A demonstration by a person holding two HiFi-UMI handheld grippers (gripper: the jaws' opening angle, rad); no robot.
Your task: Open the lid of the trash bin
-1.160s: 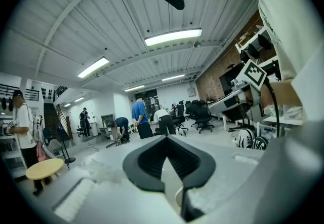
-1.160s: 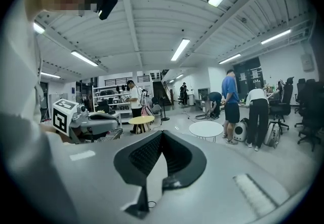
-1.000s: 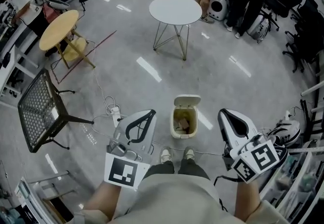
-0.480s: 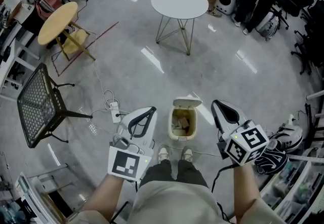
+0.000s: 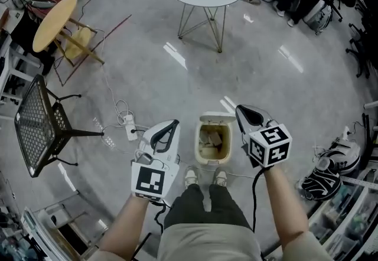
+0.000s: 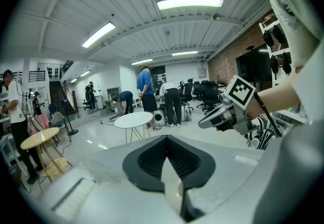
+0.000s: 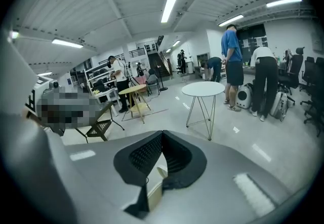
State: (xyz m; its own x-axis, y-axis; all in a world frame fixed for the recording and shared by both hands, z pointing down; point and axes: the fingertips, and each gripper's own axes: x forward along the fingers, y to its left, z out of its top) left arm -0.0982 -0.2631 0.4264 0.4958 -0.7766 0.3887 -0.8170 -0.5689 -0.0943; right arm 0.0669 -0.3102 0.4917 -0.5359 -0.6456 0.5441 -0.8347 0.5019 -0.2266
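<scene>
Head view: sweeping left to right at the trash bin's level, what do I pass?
black mesh chair → power strip → left gripper → trash bin, lid up → right gripper → sneakers

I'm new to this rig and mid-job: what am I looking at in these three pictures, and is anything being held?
There is no robot: a person holds a gripper in each hand. The head view looks down from their head. It shows the left gripper, the right gripper and, between them on the floor by their shoes, the trash bin, its lid tipped back, open. The other two pictures look along each gripper's jaws: both are shut and hold nothing.
</scene>
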